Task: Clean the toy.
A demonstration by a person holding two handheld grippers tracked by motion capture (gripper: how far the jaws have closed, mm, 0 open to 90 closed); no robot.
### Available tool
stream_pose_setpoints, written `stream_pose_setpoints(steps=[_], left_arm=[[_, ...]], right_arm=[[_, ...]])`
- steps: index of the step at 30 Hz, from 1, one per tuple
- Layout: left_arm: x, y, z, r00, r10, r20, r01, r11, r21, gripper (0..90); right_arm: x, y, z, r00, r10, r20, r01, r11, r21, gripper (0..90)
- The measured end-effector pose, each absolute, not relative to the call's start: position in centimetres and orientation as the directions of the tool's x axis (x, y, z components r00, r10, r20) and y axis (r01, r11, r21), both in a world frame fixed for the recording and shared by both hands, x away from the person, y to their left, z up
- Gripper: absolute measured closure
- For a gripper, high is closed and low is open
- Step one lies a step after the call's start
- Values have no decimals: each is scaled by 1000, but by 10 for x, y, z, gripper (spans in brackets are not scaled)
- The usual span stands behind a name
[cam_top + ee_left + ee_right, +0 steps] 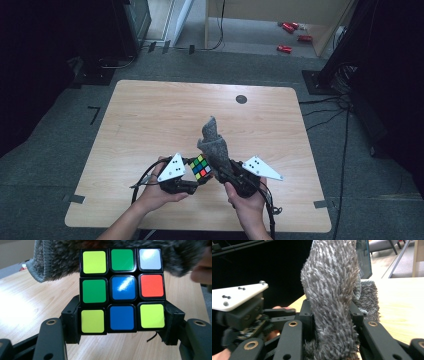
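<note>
Cube (122,291) clamped in left gripper (196,181); grey cloth (332,302) pinched upright in right gripper (223,176), nr table's (150,115) front edge.

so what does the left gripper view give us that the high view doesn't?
Left gripper view: the cube's full near face, blue centre, its bottom row clamped between the black jaws. High view: the whole table, both hands, the left gripper, the right gripper holding the grey cloth upright, red items on the floor. Both: cube, cloth, tabletop.
</note>
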State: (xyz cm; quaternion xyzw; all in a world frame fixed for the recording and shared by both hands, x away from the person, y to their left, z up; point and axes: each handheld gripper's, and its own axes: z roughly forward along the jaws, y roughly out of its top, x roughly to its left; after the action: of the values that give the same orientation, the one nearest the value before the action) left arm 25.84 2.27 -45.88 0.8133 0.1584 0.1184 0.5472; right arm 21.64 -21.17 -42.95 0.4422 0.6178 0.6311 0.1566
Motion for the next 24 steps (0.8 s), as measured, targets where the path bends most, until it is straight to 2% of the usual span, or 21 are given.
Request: stream_pose_setpoints(steps=[6, 10, 14, 24], left_arm=[[262, 27, -458, 920, 393, 6, 139, -339, 930, 353], [260, 23, -461, 915, 401, 29, 135, -373, 918, 353], [259, 19, -461, 909, 416, 34, 145, -392, 909, 353], [258, 8, -461, 883, 460, 90, 171, -495, 852, 353]], right_arm=[[225, -225, -443, -520, 754, 401, 391, -207, 897, 669], [217, -213, -433, -570, 737, 363, 354, -179, 918, 667], [208, -201, -425, -581, 772, 258, 289, -100, 952, 665], [210, -197, -428, -591, 759, 274, 310, -100, 945, 664]])
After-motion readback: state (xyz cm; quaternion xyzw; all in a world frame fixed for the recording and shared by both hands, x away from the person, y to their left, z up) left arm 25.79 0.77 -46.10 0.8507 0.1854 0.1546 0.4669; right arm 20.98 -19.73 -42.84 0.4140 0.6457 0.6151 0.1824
